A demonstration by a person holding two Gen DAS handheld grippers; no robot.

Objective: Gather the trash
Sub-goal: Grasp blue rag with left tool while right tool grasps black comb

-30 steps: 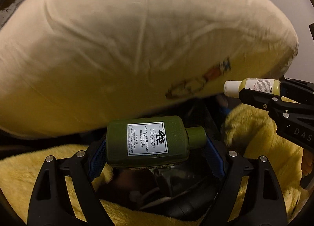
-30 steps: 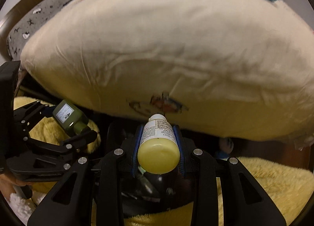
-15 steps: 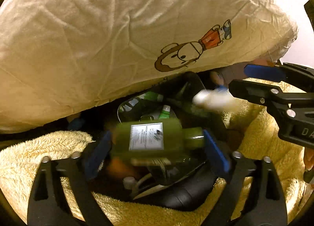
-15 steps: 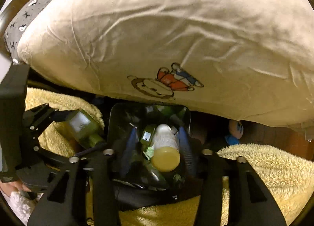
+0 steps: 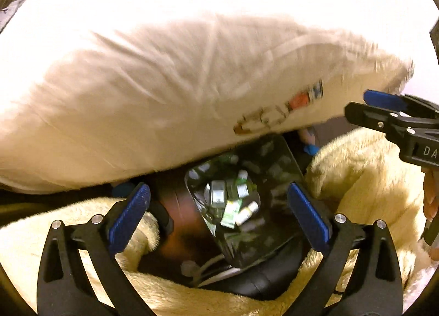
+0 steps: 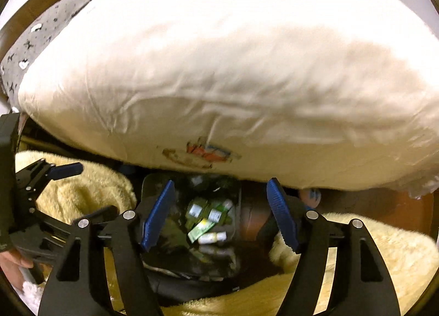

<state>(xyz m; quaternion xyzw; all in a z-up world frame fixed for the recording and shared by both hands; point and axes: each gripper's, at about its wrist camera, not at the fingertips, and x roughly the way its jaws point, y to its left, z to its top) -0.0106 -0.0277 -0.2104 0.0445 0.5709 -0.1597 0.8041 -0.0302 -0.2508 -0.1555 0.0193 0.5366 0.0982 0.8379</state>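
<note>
Both grippers hung over a dark bin wedged between a large cream pillow on the far side and a yellow fleece blanket on the near side. The left gripper had its jaws spread wide, having just been opening, with nothing between them. The right gripper likewise stood apart and empty, its jaws having just been opening. Small bottles and green packets lay inside the bin, directly below the blue pads.
</note>
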